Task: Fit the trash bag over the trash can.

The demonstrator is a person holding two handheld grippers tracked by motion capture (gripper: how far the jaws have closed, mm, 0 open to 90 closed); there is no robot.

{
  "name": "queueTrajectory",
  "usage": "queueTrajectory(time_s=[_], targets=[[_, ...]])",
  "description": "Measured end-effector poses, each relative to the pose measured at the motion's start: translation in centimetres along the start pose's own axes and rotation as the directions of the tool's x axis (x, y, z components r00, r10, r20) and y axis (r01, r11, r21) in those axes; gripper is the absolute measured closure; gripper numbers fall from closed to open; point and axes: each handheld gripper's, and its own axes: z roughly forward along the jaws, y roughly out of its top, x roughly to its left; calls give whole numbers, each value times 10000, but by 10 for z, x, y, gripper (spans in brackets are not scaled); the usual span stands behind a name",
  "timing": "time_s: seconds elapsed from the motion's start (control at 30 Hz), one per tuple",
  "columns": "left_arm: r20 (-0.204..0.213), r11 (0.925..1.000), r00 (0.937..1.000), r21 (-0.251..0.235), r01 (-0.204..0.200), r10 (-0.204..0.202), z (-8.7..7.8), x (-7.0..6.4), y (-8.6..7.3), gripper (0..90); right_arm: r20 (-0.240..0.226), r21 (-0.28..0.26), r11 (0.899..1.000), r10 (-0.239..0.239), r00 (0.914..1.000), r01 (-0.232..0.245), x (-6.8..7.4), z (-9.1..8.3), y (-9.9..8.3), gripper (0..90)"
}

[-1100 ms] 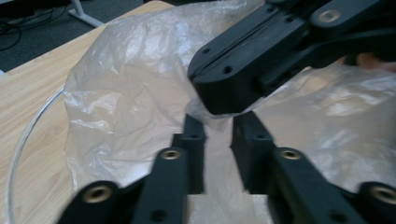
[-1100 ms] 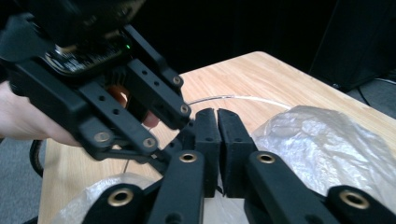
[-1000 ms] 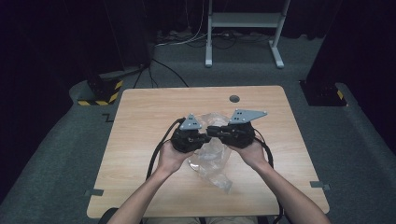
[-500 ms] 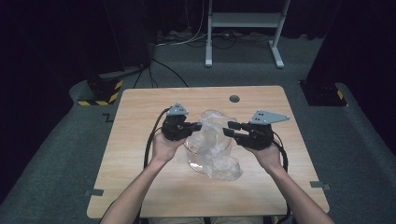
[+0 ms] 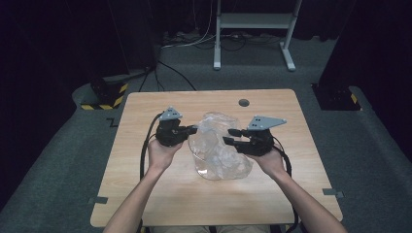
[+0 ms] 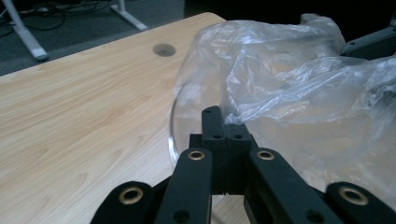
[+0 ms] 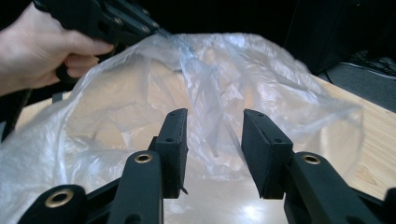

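A clear crumpled plastic bag [image 5: 217,148] lies on the middle of the wooden table [image 5: 145,194]. My left gripper [image 5: 193,129] is at the bag's left edge, shut on a fold of the film; in the left gripper view its jaws meet on the bag [image 6: 289,88]. My right gripper [image 5: 230,137] stands at the bag's right side, open, its jaws apart with loose bag film [image 7: 219,107] in front of and between them. The left gripper [image 7: 140,25] also appears at the top left of the right gripper view, pinching the bag.
A round hole [image 5: 244,103] sits near the table's far edge. Cables trail from both grippers across the table toward me. A white metal stand [image 5: 252,29] and black-yellow taped bases [image 5: 104,94] stand on the grey floor beyond.
The two grippers have moved apart from the bag's middle to its sides. The right gripper has let go and opened; the bag is spread wider between them.
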Motion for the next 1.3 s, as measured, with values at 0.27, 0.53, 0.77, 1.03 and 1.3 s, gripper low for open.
queueTrajectory(time_s=[0.27,0.53,0.77,1.03,1.3], targets=[[-481,9983,9971,-27,583,-583,-18,13,-16,890,-462,252,9994,-228,9987,240,4,21,7,595],[-419,9900,9907,-618,1271,-1298,-41,9,-17,661,-963,517,9972,-495,9941,547,10,40,14,575],[-81,9780,9906,-1605,1334,-1364,-55,-9,-6,409,-981,908,9926,-722,9926,811,16,51,13,547],[744,9816,9931,-1615,1015,-905,-49,-32,8,342,-795,1293,9848,-1066,9911,1163,32,59,12,506],[1112,9911,9904,-953,933,-825,-32,-38,16,334,-480,1581,9769,-1378,9893,1437,42,61,6,489]])
